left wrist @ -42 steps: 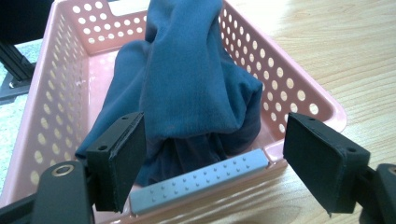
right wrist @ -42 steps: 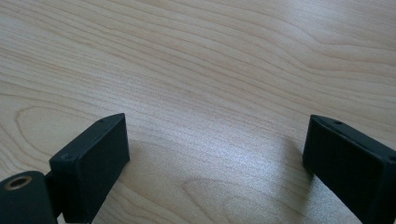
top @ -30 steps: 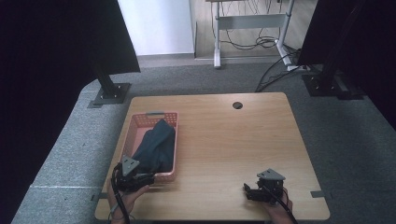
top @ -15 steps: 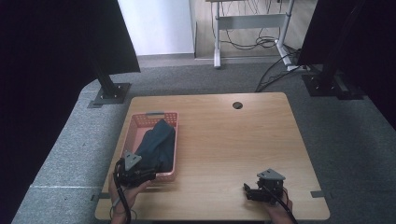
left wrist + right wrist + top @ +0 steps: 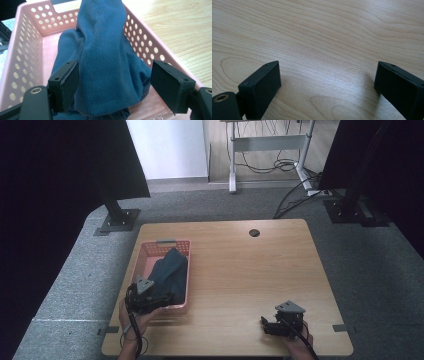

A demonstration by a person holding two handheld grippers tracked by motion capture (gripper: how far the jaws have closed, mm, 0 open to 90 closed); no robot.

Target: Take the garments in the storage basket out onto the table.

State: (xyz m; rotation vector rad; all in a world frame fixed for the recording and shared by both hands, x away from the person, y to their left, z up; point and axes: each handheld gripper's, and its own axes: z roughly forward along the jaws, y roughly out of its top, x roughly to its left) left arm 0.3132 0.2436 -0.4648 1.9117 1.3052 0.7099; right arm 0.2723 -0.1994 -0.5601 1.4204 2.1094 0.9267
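Since the earlier high views, the left tool (image 5: 159, 297) had been carried forward from the near-left desk edge and over the near rim of the pink basket (image 5: 181, 270), while the right tool (image 5: 272, 326) had been kept in place near the front right corner of the desk (image 5: 240, 265). A dark blue cloth (image 5: 167, 270) was seen heaped inside the basket, which was set on the left half of the wooden desk, its far end with a handle slot pointing away from the person. In the left gripper view, the cloth (image 5: 107, 62) was shown rising in a tall fold between the two black jaws, which were spread wide to either side of it; one jaw appeared to be brushing the fabric, the other was held apart from it, so nothing was gripped yet. The perforated basket wall (image 5: 20, 50) was visible around the cloth. In the right gripper view, the right tool (image 5: 327, 82) was seen released, jaws wide, over bare wood grain with nothing between them. Judged from this, the work was at its very start: the cloth had been reached and framed, but the pinch, the lift out of the basket and whatever was to be done with it on the desk all remained
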